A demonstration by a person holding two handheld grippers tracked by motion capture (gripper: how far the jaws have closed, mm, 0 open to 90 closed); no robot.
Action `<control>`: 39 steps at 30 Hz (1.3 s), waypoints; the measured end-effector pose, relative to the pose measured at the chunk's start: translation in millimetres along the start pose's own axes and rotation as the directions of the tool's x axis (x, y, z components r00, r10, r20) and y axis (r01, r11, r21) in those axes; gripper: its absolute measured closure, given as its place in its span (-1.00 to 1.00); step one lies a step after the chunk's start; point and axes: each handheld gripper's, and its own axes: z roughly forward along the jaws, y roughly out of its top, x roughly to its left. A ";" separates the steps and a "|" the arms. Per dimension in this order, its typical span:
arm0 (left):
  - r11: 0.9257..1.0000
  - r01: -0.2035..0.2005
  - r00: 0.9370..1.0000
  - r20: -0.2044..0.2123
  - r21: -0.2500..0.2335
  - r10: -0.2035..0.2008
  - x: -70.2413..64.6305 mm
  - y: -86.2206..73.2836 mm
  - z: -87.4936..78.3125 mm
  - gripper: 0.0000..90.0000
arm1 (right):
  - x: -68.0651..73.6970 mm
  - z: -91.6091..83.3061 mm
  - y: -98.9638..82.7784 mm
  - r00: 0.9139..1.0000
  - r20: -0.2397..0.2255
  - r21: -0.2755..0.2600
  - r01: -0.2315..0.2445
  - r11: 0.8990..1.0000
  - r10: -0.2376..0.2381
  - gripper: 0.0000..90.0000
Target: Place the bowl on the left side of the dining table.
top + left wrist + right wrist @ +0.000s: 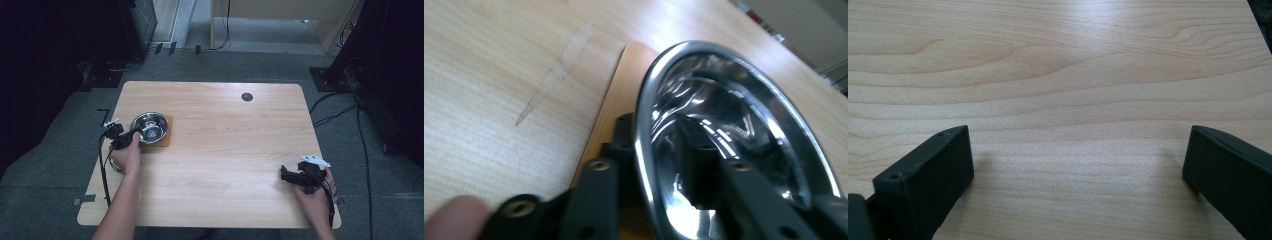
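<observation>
Left fingers: the left gripper [131,136] has its fingers [596,200] closed over the steel bowl's [149,126] near rim, one outside the wall, one inside

Right fingers: the right gripper [289,174] rests wide apart on bare bench [1058,100], holding nothing, well away from the bowl

Bowl: upright on an orange mat [166,136], mouth up, just ahead of the left fingers; round, so no long axis

Step, I'd guess: lifting or shifting the bowl

Doing it well: keep the pinch square on the rim, raise it level, and watch the mat doesn't drag along
</observation>
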 end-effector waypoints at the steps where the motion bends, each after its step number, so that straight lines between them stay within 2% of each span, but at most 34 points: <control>1: 1.000 -0.023 1.000 -0.020 -0.011 0.023 -1.7 0.3 -2.1 0.11 | 0.0 0.0 0.0 1.000 0.000 0.000 0.000 1.000 0.000 -1.00; 2: 0.999 -0.040 0.999 -0.035 -0.018 0.039 -3.2 0.5 -4.1 -0.11 | 0.0 0.0 0.0 1.000 0.000 0.000 0.000 1.000 0.000 -1.00; 4: 0.998 -0.062 0.997 -0.036 -0.020 0.061 -4.0 0.4 -7.1 -0.46 | 0.0 0.0 0.0 1.000 0.000 0.000 0.000 1.000 0.000 -1.00; 5: 0.997 -0.073 0.997 -0.038 -0.020 0.073 -4.3 -0.3 -8.9 -0.73 | 0.0 0.0 0.0 1.000 0.000 0.000 0.000 1.000 0.000 -1.00; 6: 0.995 -0.093 0.995 -0.048 -0.021 0.092 -4.2 -1.3 -11.1 -0.73 | 0.0 0.0 0.0 1.000 0.000 0.000 0.000 1.000 0.000 -1.00; 7: 0.993 -0.114 0.990 -0.087 -0.027 0.111 -4.4 -2.9 -13.7 -0.82 | 0.0 0.0 0.0 1.000 0.000 0.000 0.000 1.000 0.000 -1.00; 8: 0.992 -0.120 0.988 -0.101 -0.030 0.116 -3.8 -3.7 -15.1 -0.82 | 0.0 0.0 0.0 1.000 0.000 0.000 0.000 1.000 0.000 -1.00; 10: 0.994 -0.110 0.992 -0.071 -0.024 0.108 -0.1 -6.0 -18.1 -0.82 | 0.0 0.0 0.0 1.000 0.000 0.000 0.000 1.000 0.000 -1.00; 12: 0.991 -0.127 0.990 -0.070 -0.039 0.125 1.8 -9.4 -22.6 -0.82 | 0.0 0.0 0.0 1.000 0.000 0.000 0.000 1.000 0.000 -1.00; 13: 0.987 -0.153 0.987 -0.062 -0.058 0.149 2.4 -11.9 -26.4 -0.82 | 0.0 0.0 0.0 1.000 0.000 0.000 0.000 1.000 0.000 -1.00; 15: 0.980 -0.192 0.978 -0.091 -0.057 0.187 1.8 -14.4 -29.6 -0.78 | 0.0 0.0 0.0 1.000 0.000 0.000 0.000 1.000 0.000 -1.00; 16: 0.975 -0.214 0.972 -0.115 -0.055 0.207 1.0 -15.8 -31.1 -0.68 | 0.0 0.0 0.0 1.000 0.000 0.000 0.000 1.000 0.000 -1.00; 17: 0.969 -0.244 0.962 -0.133 -0.047 0.236 0.2 -17.8 -32.9 -0.68 | 0.0 0.0 0.0 1.000 0.000 0.000 0.000 1.000 0.000 -1.00; 19: 0.965 -0.260 0.960 -0.116 -0.042 0.254 0.4 -19.7 -36.1 -0.68 | 0.1 0.0 0.0 1.000 0.000 0.000 -0.001 1.000 0.001 -1.00; 20: 0.963 -0.265 0.958 -0.126 -0.041 0.258 0.4 -20.4 -37.9 -0.68 | 0.1 0.0 0.0 1.000 0.000 0.000 -0.001 1.000 0.001 -1.00; 22: 0.962 -0.268 0.958 -0.114 -0.047 0.262 0.3 -21.5 -41.6 -0.68 | 0.1 -0.1 0.1 1.000 0.000 0.001 -0.001 1.000 0.001 -1.00; 23: 0.960 -0.275 0.956 -0.120 -0.047 0.268 -0.2 -22.4 -42.6 -0.68 | 0.1 -0.1 0.1 1.000 0.000 0.001 -0.001 1.000 0.001 -1.00; 25: 0.949 -0.314 0.945 -0.113 -0.036 0.308 -1.9 -25.1 -45.1 -0.68 | 0.1 -0.1 0.1 1.000 0.000 0.001 -0.001 1.000 0.001 -1.00; 26: 0.945 -0.325 0.941 -0.111 -0.038 0.320 -2.6 -26.4 -46.3 -0.68 | 0.1 -0.1 0.1 1.000 0.000 0.001 -0.001 1.000 0.001 -1.00; 31: 0.943 -0.329 0.943 -0.070 -0.043 0.326 -4.1 -30.6 -53.6 -0.76 | 0.1 -0.1 0.1 1.000 0.001 0.001 -0.001 1.000 0.001 -1.00; 35: 0.936 -0.350 0.936 -0.071 -0.049 0.346 -5.5 -36.8 -60.3 -0.78 | 0.1 -0.1 0.0 1.000 0.000 0.001 -0.001 1.000 0.001 -1.00; 39: 0.934 -0.354 0.934 -0.067 -0.051 0.351 -5.2 -42.1 -66.3 -0.78 | 0.1 -0.1 0.1 1.000 0.001 0.001 0.000 1.000 0.000 -1.00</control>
